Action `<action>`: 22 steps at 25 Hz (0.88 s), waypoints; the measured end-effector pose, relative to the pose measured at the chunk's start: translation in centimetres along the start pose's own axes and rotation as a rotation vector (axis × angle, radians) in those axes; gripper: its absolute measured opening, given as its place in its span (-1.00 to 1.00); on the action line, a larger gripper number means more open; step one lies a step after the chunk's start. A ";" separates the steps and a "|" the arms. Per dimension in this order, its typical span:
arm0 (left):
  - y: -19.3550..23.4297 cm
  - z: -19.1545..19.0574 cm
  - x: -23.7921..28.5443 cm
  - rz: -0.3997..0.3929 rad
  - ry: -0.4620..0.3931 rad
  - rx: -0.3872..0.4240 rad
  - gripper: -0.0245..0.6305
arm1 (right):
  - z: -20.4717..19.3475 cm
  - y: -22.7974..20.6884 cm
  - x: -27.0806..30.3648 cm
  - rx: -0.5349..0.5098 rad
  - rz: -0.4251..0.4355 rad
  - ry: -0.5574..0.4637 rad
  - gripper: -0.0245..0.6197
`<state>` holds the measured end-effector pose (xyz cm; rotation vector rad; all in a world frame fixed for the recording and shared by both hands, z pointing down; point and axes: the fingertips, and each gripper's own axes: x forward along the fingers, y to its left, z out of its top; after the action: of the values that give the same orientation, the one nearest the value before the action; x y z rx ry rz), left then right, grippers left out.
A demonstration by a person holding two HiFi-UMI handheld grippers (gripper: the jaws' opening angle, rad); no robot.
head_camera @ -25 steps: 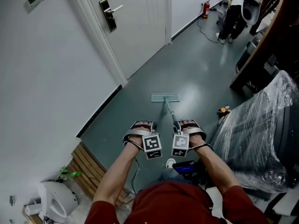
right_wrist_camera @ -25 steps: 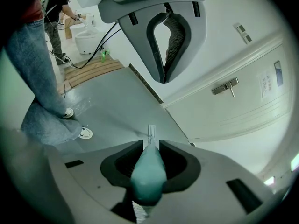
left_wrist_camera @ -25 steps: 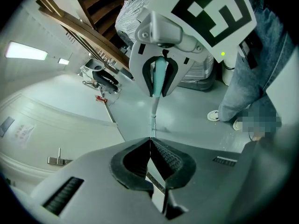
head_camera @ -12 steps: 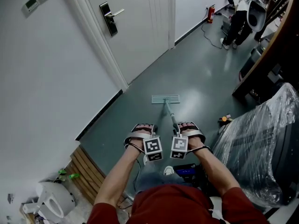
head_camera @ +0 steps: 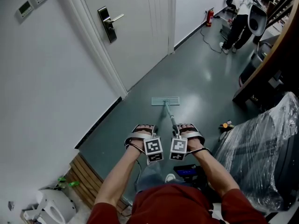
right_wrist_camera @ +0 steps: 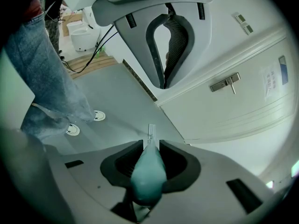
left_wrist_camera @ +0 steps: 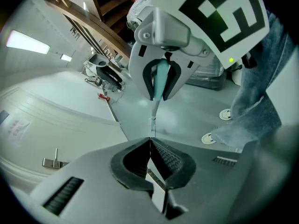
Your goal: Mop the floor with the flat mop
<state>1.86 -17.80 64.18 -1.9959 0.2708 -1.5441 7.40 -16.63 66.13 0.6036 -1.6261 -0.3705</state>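
The flat mop's pale head (head_camera: 165,101) lies flat on the grey-green floor (head_camera: 196,73), ahead of me and out from the door. Its thin pole (head_camera: 171,118) slopes back to my right gripper (head_camera: 187,127), which is shut on the teal handle end (right_wrist_camera: 148,171). The mop head (right_wrist_camera: 151,130) shows small beyond those jaws. My left gripper (head_camera: 142,127) is level with the right one, just left of the pole. Its jaws meet at the tips (left_wrist_camera: 150,141) with nothing between them. From the left gripper view, the right gripper (left_wrist_camera: 161,85) shows clamped on the teal handle (left_wrist_camera: 161,78).
A white door (head_camera: 135,27) with a lever handle (head_camera: 108,20) and a white wall run along the left. Wooden slats (head_camera: 86,171) and a white appliance (head_camera: 51,209) sit near left. A plastic-wrapped bulk (head_camera: 261,148) and dark furniture (head_camera: 261,64) crowd the right. A person (head_camera: 240,13) stands far down the corridor.
Both grippers have risen a little in the head view and the markers sit slightly closer together. The mop head stays in about the same spot. The grips are unchanged.
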 end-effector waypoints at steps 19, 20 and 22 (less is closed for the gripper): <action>11.5 -9.7 5.8 0.007 -0.053 0.058 -0.87 | 5.6 -11.1 8.5 0.056 -0.007 0.080 -0.56; 11.9 -10.4 6.1 0.006 -0.047 0.062 -0.87 | 5.9 -11.6 8.9 0.058 -0.009 0.085 -0.56; 12.7 -11.6 6.7 0.000 -0.039 0.067 -0.87 | 6.5 -12.6 9.6 0.065 -0.010 0.090 -0.56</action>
<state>-4.51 -35.09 64.15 -1.9718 0.2009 -1.4924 2.60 -33.04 65.89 0.6689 -1.5540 -0.2942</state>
